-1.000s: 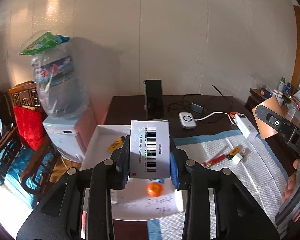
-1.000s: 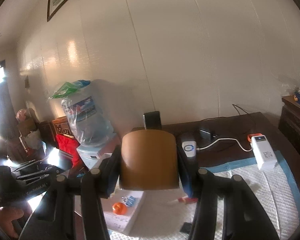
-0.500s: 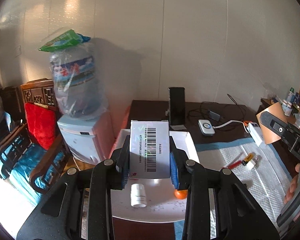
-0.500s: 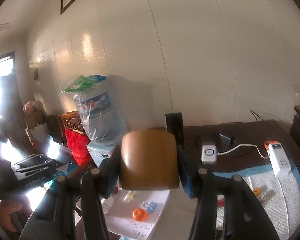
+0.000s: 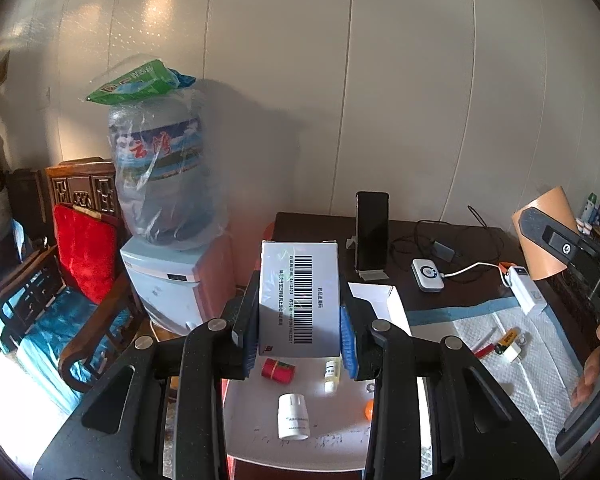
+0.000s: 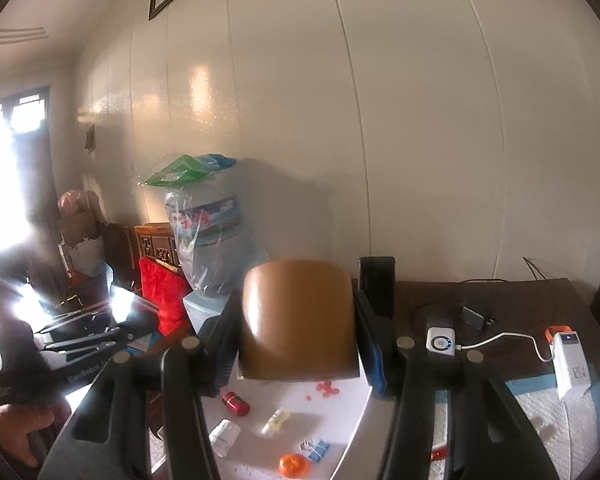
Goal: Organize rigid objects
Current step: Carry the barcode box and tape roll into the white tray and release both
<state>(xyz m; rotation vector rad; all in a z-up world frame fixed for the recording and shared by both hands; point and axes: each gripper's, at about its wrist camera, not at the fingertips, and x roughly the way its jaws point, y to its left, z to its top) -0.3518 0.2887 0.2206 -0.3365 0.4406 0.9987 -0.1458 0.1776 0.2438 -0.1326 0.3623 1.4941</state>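
1. Left wrist view: the left gripper has its jaws clamped on a flat white box with a barcode, glossy cardboard, held above the white tray. I think it is best to lower it level and free it only over a bare part, away from the small white bottle.

2. Right wrist view: the right gripper is clamped on a brown rounded block, smooth and shiny. It hangs over the same tray; set it down gently.

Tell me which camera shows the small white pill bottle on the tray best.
The left wrist view: the white pill bottle lies in full view on the white tray, cap and printed label both clear. In the right wrist view the bottle is dimmer and blurred, beside the gripper's finger, its label unreadable.
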